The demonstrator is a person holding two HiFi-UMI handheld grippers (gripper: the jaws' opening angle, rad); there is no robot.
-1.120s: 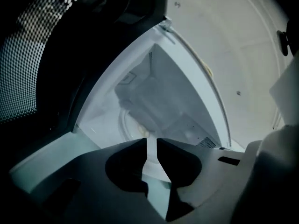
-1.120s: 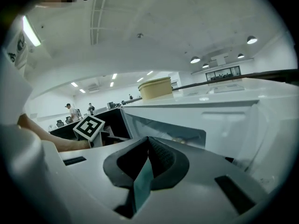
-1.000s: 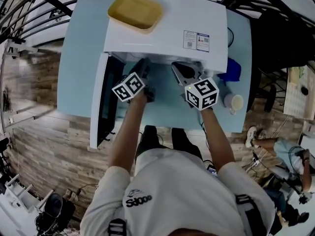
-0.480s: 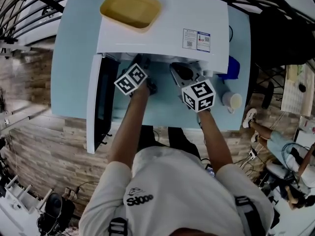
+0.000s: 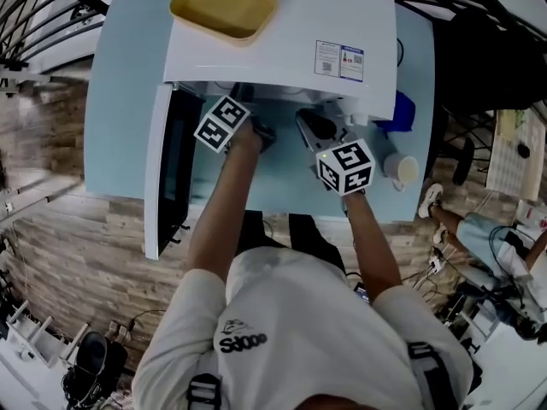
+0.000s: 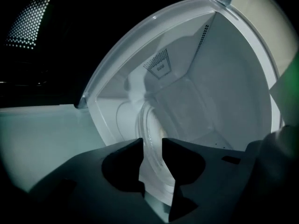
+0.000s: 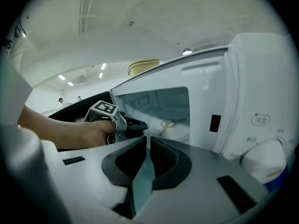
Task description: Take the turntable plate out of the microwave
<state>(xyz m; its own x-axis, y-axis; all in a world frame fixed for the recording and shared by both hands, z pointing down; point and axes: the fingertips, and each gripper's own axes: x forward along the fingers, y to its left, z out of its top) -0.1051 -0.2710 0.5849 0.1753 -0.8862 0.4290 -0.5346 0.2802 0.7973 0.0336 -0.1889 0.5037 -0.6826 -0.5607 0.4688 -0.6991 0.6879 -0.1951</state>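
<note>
head view: left gripper [image 5: 256, 132] at mouth of open microwave [image 5: 282, 41], tips tucked under its top edge. door [image 5: 162, 173] standing wide open just left of it. right gripper [image 5: 314, 126] outside the oven, to the right of the left one, above pale blue table [image 5: 128, 101]. yellow tray [image 5: 224, 5] on microwave roof, beyond left gripper. cup [image 5: 402, 170] on table, right of right gripper.

left gripper view: left gripper [image 6: 153, 146] w/ jaws drawn in to a narrow gap, rim of glass turntable plate [image 6: 152, 125] filling that gap. rest of plate straight ahead of the tips, inside white cavity of microwave [image 6: 224, 78]. dark mesh of door [image 6: 28, 17] up & left of jaws.

right gripper view: right gripper [image 7: 148, 143] w/ jaws all but together, only a thin slit, nothing in it. ahead & left of tips, left gripper [image 7: 133, 123] in a bare hand [image 7: 93, 132], pointing into cavity. microwave [image 7: 261, 92] front panel to the right. yellow tray [image 7: 144, 66] above, on top.
</note>
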